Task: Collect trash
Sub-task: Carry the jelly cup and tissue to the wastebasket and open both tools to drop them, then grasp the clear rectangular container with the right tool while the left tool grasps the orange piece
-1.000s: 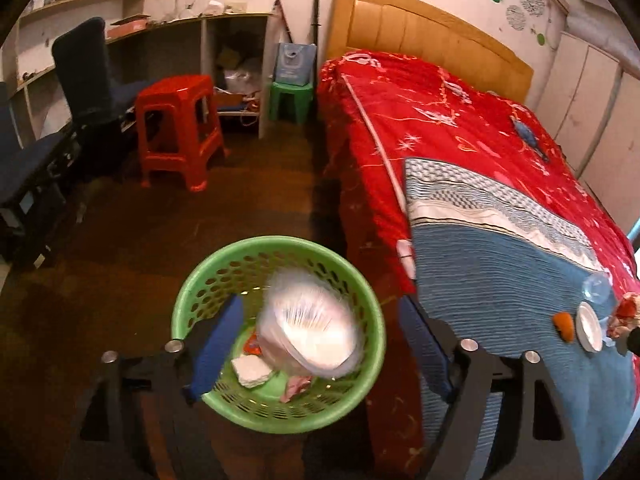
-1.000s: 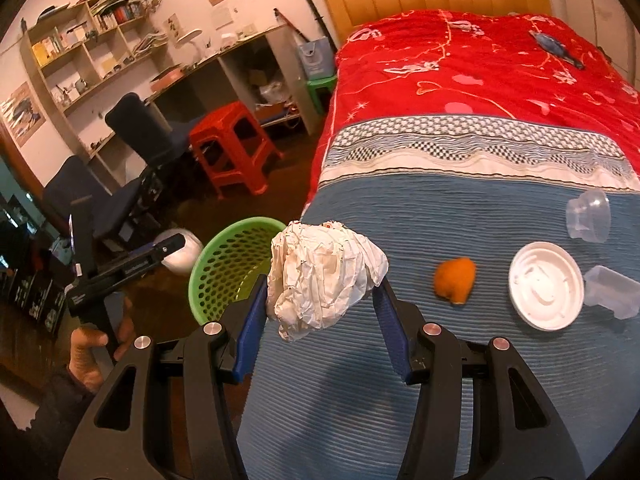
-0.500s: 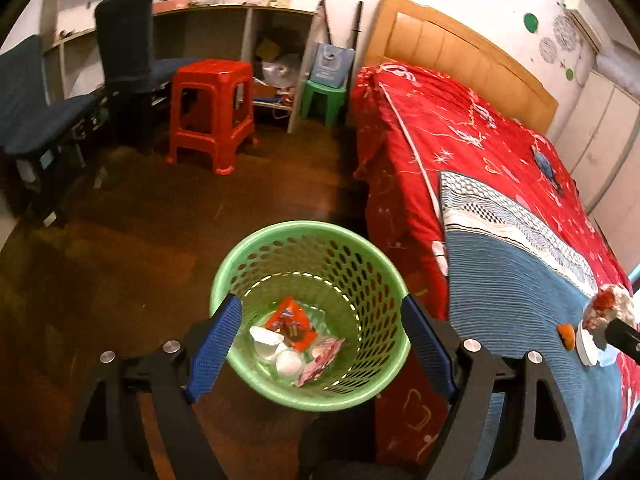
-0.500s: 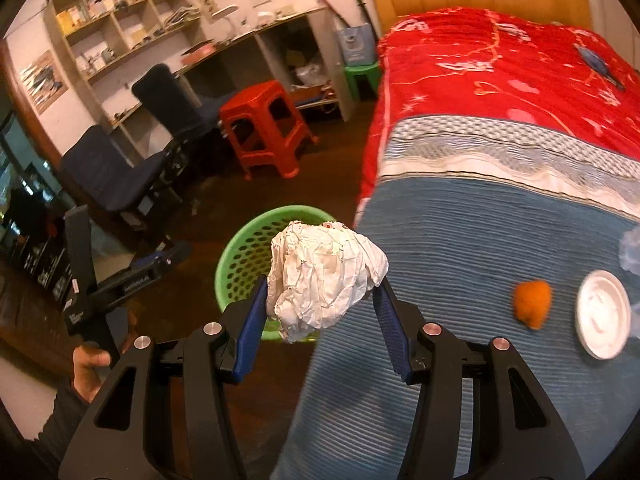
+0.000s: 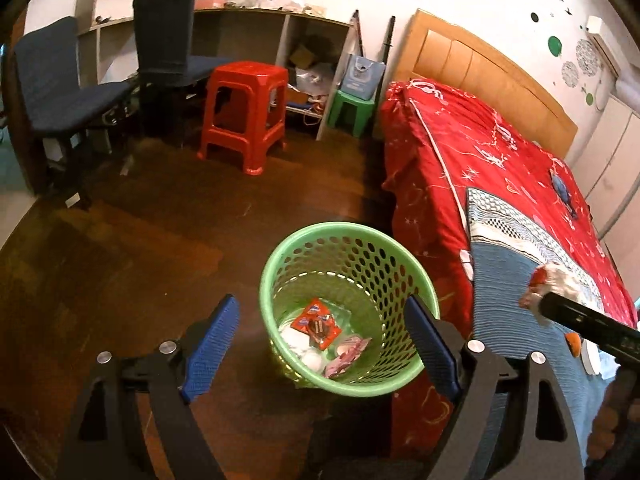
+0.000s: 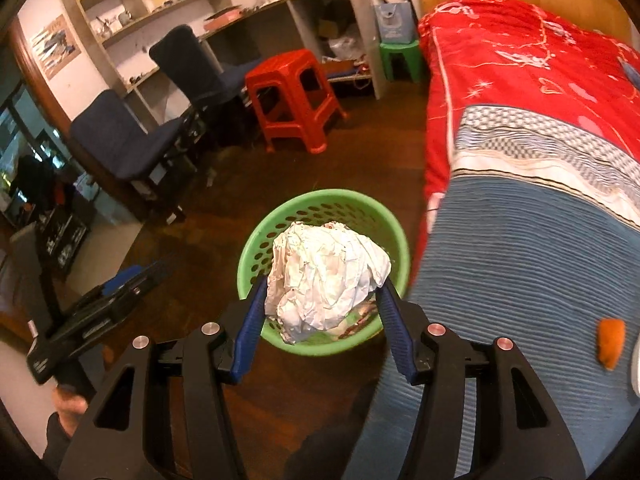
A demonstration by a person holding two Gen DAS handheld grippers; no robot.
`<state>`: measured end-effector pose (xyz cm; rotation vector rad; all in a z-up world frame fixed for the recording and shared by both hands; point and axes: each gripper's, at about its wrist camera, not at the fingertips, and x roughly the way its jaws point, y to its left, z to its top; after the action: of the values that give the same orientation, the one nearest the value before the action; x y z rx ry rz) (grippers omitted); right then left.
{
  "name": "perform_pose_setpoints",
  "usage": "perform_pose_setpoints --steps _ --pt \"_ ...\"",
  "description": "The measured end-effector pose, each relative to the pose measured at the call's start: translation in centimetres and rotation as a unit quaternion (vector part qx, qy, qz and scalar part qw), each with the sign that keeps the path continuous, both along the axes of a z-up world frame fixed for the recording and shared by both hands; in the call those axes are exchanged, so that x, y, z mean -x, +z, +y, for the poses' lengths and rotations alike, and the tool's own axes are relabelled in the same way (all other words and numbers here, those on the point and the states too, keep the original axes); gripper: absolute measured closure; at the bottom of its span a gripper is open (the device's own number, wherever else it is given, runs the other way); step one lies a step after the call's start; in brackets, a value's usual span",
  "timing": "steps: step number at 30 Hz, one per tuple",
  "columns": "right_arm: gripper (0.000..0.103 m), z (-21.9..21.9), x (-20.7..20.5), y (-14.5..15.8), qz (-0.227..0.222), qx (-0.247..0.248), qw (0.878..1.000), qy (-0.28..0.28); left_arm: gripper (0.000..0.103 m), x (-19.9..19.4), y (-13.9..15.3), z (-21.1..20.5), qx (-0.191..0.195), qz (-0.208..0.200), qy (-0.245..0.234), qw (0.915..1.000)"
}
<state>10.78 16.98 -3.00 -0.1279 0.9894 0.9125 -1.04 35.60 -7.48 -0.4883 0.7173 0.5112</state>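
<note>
A green perforated basket (image 5: 304, 248) stands on the floor beside the bed and holds several wrappers and a red packet (image 5: 316, 322). My left gripper (image 5: 326, 342) is open and empty, above the basket's left side. My right gripper (image 6: 322, 308) is shut on a crumpled white paper ball (image 6: 324, 276) and holds it over the basket (image 6: 256, 236). The paper ball also shows in the left wrist view (image 5: 554, 284) at the right, above the bed edge. An orange scrap (image 6: 610, 342) lies on the blue blanket.
The bed with red quilt (image 5: 480, 160) and blue blanket (image 6: 520, 260) fills the right. A red stool (image 5: 244, 112), a green stool (image 5: 352, 112), two dark chairs (image 5: 52, 84) and a desk with shelves stand at the back. A white lid's edge (image 6: 635, 368) lies on the blanket.
A clear cup fell from my left gripper into the basket; that gripper drew back to the left. My right gripper carried the paper ball from over the bed to over the basket.
</note>
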Motion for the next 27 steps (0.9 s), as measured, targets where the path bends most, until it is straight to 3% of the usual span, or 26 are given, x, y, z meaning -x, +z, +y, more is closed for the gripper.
perform_pose_setpoints --steps 3,11,14,27 --pt "0.046 1.5 -0.1 -0.5 0.005 0.000 1.000 0.007 0.021 0.2 -0.4 0.4 0.007 0.002 0.005 1.0000" --pt "0.026 3.6 -0.3 -0.7 0.006 -0.017 1.000 0.016 0.019 0.1 -1.0 0.2 0.019 0.004 0.003 0.9998" --pt "0.026 3.4 -0.5 -0.4 0.003 -0.019 1.000 0.014 0.019 0.0 -0.9 0.0 0.022 0.001 0.002 0.9998" --pt "0.023 -5.1 -1.1 1.1 -0.020 -0.017 0.999 -0.044 0.019 -1.5 0.1 -2.9 0.014 -0.004 -0.025 0.9996"
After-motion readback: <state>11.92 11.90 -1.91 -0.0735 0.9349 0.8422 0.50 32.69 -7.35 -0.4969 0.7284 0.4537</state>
